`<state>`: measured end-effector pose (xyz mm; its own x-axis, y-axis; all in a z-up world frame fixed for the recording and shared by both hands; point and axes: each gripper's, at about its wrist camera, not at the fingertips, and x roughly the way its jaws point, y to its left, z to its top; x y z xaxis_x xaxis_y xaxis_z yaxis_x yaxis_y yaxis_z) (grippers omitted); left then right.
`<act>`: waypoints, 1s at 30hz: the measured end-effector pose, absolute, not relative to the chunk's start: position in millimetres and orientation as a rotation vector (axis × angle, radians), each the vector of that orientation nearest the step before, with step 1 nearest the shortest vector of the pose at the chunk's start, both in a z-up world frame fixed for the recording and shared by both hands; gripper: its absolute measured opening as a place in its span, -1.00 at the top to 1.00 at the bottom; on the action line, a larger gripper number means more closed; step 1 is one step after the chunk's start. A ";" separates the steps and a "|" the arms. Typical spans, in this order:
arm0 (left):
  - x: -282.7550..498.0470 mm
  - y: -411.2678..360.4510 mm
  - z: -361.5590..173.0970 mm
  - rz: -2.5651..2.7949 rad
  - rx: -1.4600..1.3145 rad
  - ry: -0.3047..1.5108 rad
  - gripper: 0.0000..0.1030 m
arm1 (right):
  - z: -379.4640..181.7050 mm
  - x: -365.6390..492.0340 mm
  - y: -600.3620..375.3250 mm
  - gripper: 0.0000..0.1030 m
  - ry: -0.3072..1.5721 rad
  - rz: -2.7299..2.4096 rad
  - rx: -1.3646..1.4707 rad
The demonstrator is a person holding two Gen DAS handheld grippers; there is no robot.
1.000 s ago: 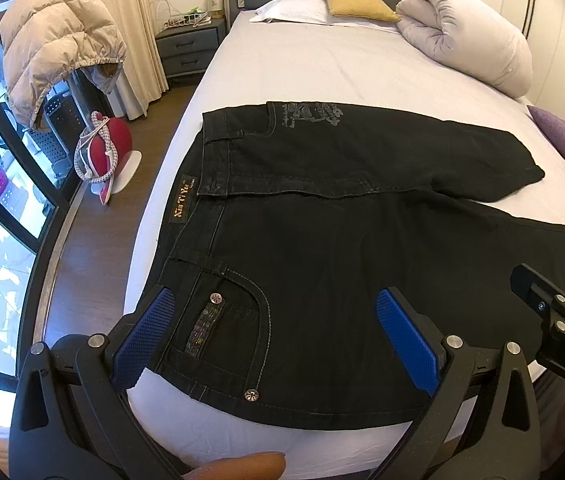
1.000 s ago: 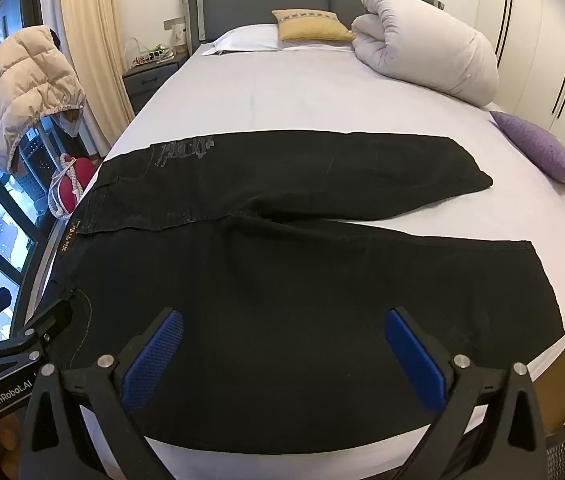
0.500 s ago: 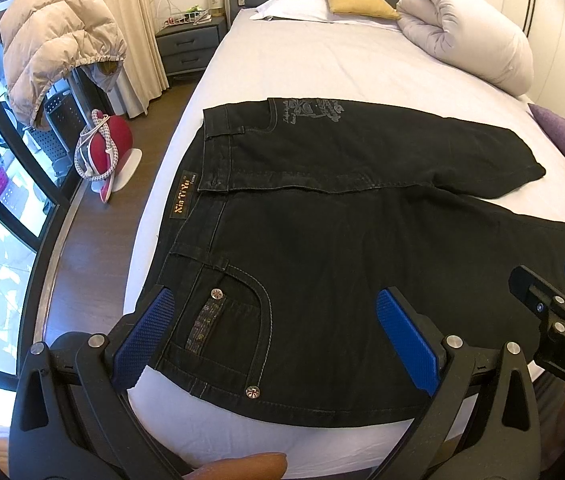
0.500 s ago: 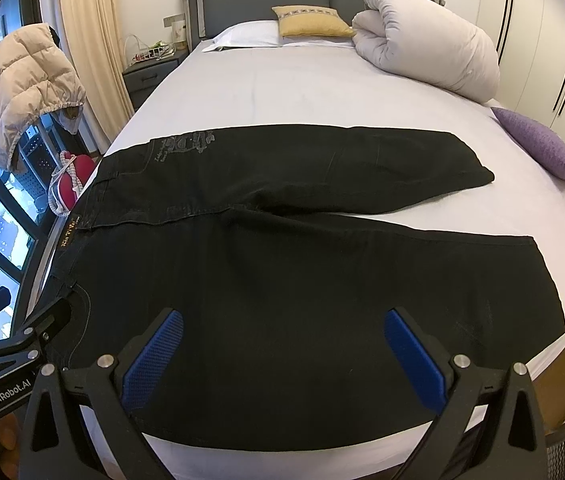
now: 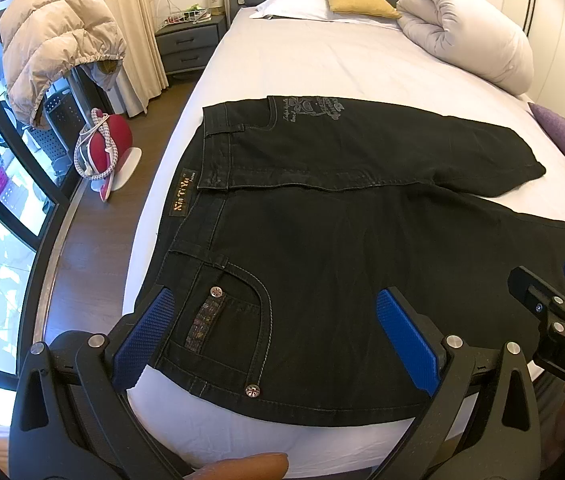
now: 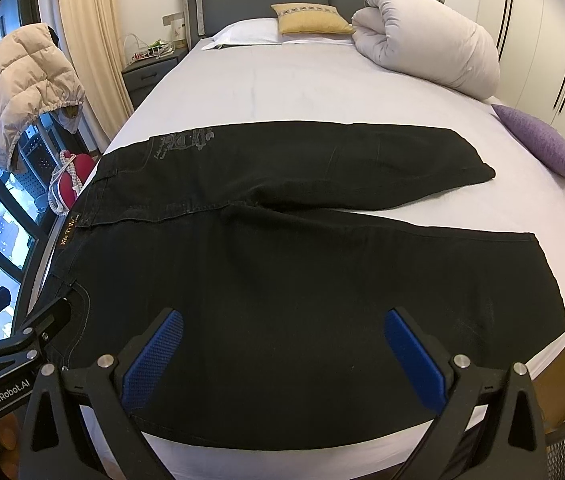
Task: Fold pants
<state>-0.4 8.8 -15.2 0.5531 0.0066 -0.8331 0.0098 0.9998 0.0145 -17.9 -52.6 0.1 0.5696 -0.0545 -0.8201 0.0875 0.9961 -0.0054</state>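
Black jeans (image 5: 322, 240) lie flat across the white bed (image 5: 322, 64), waistband at the left, both legs running right. A printed back pocket and a tan waist label show at the left end. My left gripper (image 5: 278, 332) hovers open above the near pocket corner, blue pads wide apart, nothing between them. In the right wrist view the jeans (image 6: 282, 264) spread the same way, and my right gripper (image 6: 282, 352) hangs open over the near leg's front edge. Each gripper's body shows at the edge of the other's view.
A rolled white duvet (image 6: 426, 48), a yellow cushion (image 6: 310, 20) and a pillow sit at the headboard. A purple cushion (image 6: 538, 140) lies at the right bed edge. Left of the bed are a nightstand (image 5: 186, 40), a puffy jacket (image 5: 50, 48) on a rack and a red object (image 5: 110, 140).
Both views have shifted slightly so the jeans sit a bit higher and farther from the fingers. Both grippers stay open and the jeans have not moved.
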 end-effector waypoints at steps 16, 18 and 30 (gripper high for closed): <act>-1.4 5.9 -11.9 -0.006 0.028 0.972 -1.00 | -2.7 -18.3 -53.9 -1.00 0.967 -0.082 0.042; -1.6 4.3 -11.0 -0.006 0.033 0.970 -1.00 | -3.0 -18.9 -53.8 -1.00 0.967 -0.082 0.043; -4.1 0.1 -7.0 0.011 0.059 0.927 -1.00 | -4.6 -19.1 -54.1 -1.00 0.972 -0.082 0.046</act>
<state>-4.1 0.1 -7.0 0.6002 0.0350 -0.7991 0.0159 0.9983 0.0557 -19.1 -54.1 -4.6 0.5610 -0.0488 -0.8264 0.0902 0.9959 0.0024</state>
